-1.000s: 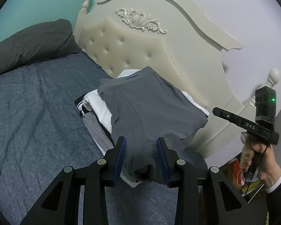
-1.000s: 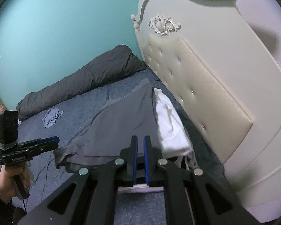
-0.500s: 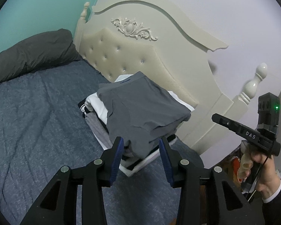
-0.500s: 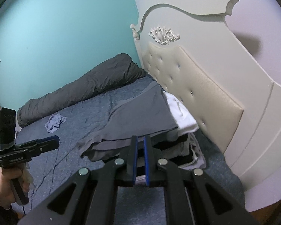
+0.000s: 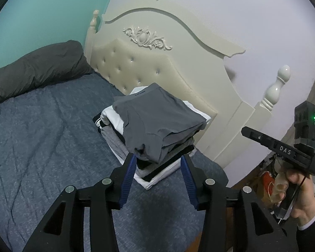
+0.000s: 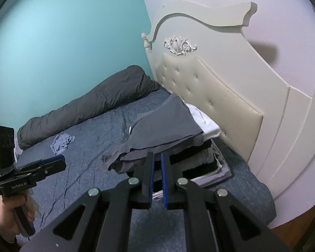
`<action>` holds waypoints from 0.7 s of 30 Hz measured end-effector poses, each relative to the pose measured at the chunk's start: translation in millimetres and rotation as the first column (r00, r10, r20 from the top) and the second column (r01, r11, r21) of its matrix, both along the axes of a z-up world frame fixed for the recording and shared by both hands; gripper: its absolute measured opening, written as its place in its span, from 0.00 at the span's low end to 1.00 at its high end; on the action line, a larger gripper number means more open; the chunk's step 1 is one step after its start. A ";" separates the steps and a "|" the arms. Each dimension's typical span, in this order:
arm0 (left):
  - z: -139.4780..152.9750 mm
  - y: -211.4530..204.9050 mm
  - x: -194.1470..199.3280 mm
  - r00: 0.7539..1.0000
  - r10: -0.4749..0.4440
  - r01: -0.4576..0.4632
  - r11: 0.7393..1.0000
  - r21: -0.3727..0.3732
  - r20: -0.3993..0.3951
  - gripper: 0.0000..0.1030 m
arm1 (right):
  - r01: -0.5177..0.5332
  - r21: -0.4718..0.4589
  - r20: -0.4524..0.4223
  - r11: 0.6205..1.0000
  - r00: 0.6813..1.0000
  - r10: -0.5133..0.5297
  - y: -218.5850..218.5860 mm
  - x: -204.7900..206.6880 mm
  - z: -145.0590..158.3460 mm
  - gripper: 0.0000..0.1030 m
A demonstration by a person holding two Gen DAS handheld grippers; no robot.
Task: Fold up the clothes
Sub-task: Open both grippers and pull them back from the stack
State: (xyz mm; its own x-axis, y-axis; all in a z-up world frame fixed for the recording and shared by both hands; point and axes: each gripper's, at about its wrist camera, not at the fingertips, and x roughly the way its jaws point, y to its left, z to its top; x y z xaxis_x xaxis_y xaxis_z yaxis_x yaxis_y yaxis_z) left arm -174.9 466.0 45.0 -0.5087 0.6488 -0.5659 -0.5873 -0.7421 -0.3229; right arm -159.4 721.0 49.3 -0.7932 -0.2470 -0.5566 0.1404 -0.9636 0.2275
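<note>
A folded dark grey garment (image 5: 157,117) (image 6: 163,124) lies on top of a stack of folded clothes (image 5: 155,178) (image 6: 208,163) at the head of the bed, against the headboard. My left gripper (image 5: 157,159) hovers just short of the stack. Its jaws are opening and nothing is pressed between them. It also shows in the right wrist view, where the left gripper (image 6: 52,161) is held by a hand. My right gripper (image 6: 156,156) is shut with nothing in it, in front of the stack's near side. A small crumpled light grey garment (image 6: 62,141) lies loose on the sheet.
The blue sheet (image 5: 42,142) spreads out to the left. A rolled dark grey duvet (image 5: 35,71) (image 6: 94,107) lies along the teal wall. The cream padded headboard (image 5: 153,67) and its bedpost (image 5: 277,88) stand behind the stack. Clutter lies on the floor at the right.
Both grippers have drawn back and up from the stack. The left jaws have widened and come off the grey garment's near edge, which now rests on the stack.
</note>
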 end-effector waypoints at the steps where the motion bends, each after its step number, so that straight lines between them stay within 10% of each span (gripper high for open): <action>1: 1.7 -1.3 2.3 1.000 -0.001 0.001 1.000 0.000 -0.004 0.48 | 0.002 -0.001 0.001 1.000 1.000 -0.002 -1.2 3.2 0.3 0.06; 21: 21.8 -28.5 50.9 0.999 -0.017 0.017 1.000 0.003 -0.051 0.60 | 0.034 -0.007 -0.003 0.999 0.999 -0.034 -31.5 63.9 7.7 0.20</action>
